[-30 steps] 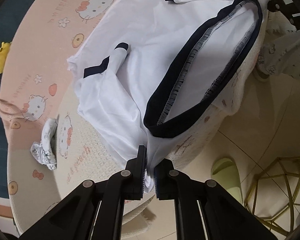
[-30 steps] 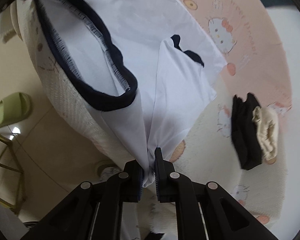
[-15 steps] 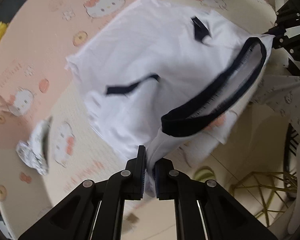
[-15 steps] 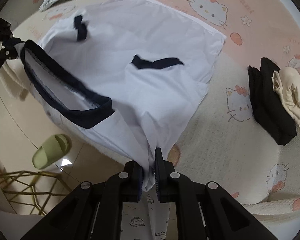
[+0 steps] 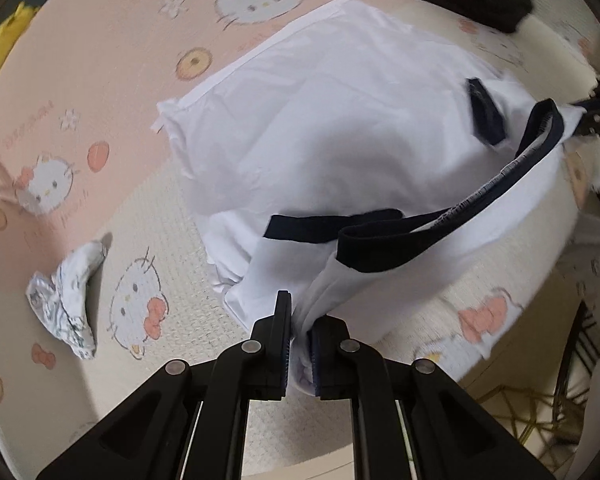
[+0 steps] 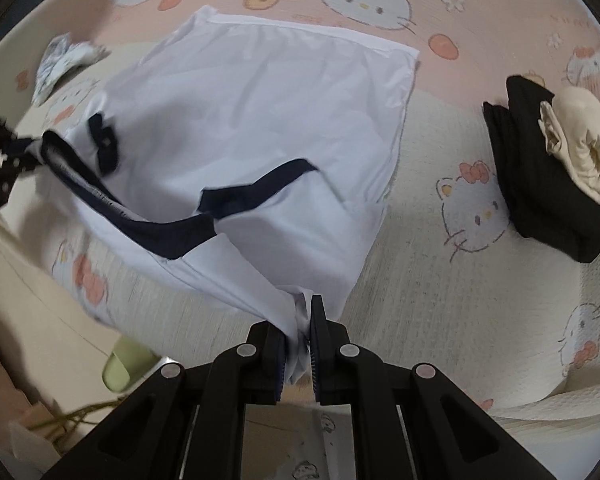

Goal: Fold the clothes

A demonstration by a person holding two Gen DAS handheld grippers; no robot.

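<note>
Cloth pinched tight in left gripper (image 5: 298,334), jaws clamped on a shoulder of the white T-shirt (image 5: 340,128); same at right gripper (image 6: 300,336), closed on the other shoulder. Shirt body spread on the Hello Kitty bed cover (image 6: 440,288), navy collar (image 5: 452,216) slung between (sagging slightly). Best carried forward level and taut, shoulders to hem. Folded black pile (image 6: 548,184) close right, crumpled patterned cloth (image 5: 66,300) left; neither blocking.
</note>
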